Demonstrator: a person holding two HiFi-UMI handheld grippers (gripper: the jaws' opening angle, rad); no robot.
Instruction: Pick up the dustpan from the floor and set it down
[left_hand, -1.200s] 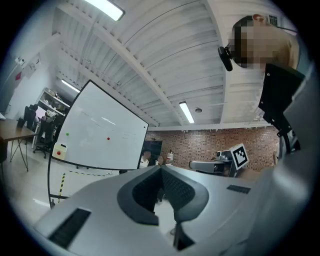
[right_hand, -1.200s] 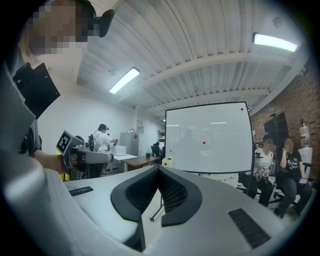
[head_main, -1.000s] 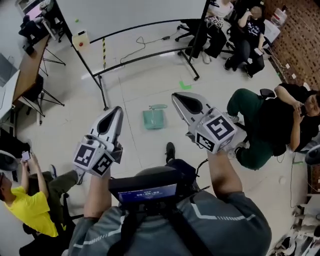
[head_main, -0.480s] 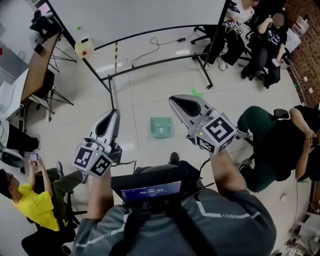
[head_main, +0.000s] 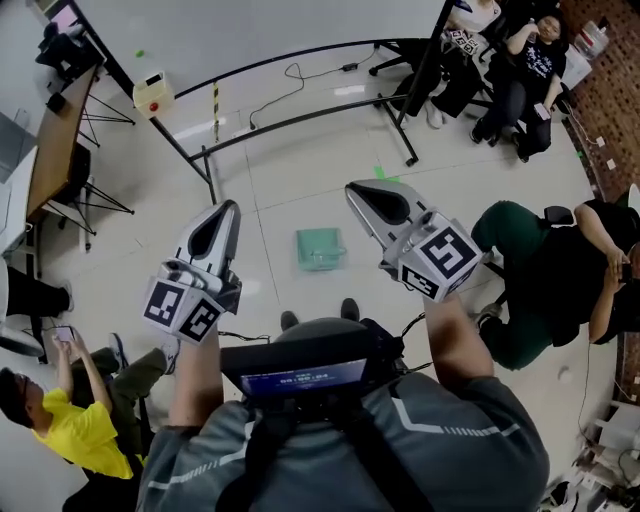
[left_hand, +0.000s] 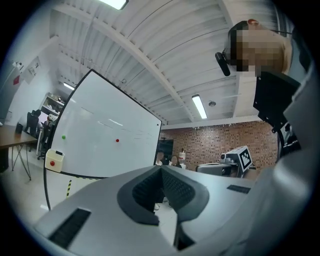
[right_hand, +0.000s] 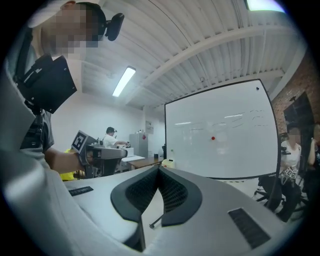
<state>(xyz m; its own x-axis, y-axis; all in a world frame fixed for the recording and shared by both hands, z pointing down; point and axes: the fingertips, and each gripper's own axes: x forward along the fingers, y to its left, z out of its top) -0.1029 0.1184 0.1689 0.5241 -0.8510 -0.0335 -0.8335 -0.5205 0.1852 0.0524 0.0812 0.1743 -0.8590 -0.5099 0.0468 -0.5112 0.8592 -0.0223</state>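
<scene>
The green dustpan (head_main: 320, 248) lies flat on the pale floor, just ahead of my feet. In the head view it shows between the two grippers and well below them. My left gripper (head_main: 227, 207) is held level at the left, its jaws closed tip to tip with nothing between them (left_hand: 161, 168). At the right, my right gripper (head_main: 360, 191) also points level and forward, jaws shut and empty (right_hand: 159, 168). Neither gripper touches the dustpan.
A whiteboard (head_main: 290, 20) on a black wheeled frame (head_main: 300, 105) stands ahead. One seated person in green trousers (head_main: 540, 260) is close on the right, others sit at the back right (head_main: 520, 70), and a person in yellow (head_main: 60, 420) at the lower left. A desk (head_main: 55, 150) runs along the left.
Both grippers were carried across the room with me, still shut and level. The view has shifted slightly, and the dustpan stays on the floor between the grippers.
</scene>
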